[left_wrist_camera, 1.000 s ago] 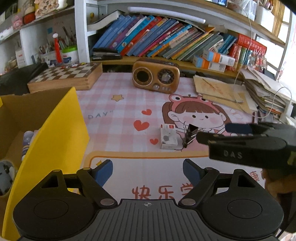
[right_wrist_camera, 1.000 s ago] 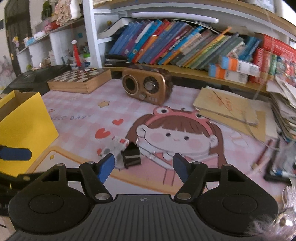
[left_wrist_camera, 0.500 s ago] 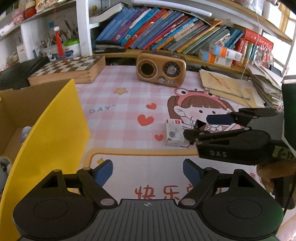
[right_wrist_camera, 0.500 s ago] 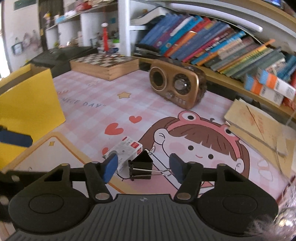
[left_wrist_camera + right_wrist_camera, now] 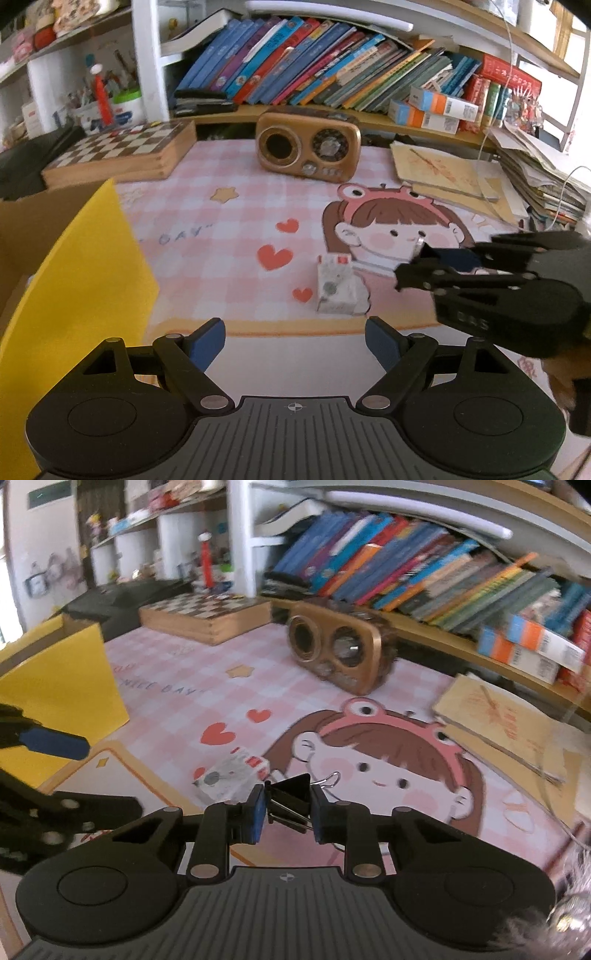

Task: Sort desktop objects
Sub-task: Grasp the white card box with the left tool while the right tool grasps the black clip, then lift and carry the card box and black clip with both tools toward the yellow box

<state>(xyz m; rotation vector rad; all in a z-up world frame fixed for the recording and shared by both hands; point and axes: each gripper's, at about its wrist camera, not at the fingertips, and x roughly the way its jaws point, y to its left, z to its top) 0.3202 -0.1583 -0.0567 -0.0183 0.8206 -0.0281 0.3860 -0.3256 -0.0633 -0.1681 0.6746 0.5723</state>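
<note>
My right gripper [image 5: 287, 814] is shut on a black binder clip [image 5: 290, 797], held just above the pink desk mat. A small white box with red print [image 5: 231, 775] lies just left of the clip; in the left wrist view the box [image 5: 335, 285] lies ahead on the mat. My left gripper [image 5: 295, 341] is open and empty, low over the mat's front edge. The right gripper [image 5: 417, 266] shows at the right of the left wrist view, its tips just right of the box. The yellow cardboard box [image 5: 74, 280] stands at the left.
A golden retro radio [image 5: 308, 147] and a wooden chessboard box [image 5: 122, 151] stand at the back of the mat. Books [image 5: 314, 74] fill the shelf behind. Stacked papers and notebooks [image 5: 454, 177] lie at the right. The left gripper's blue fingertip [image 5: 55, 743] reaches in from the left of the right wrist view.
My right gripper has closed on the binder clip and lifted it slightly off the mat beside the white box. The left gripper has stayed open, shifting a little.
</note>
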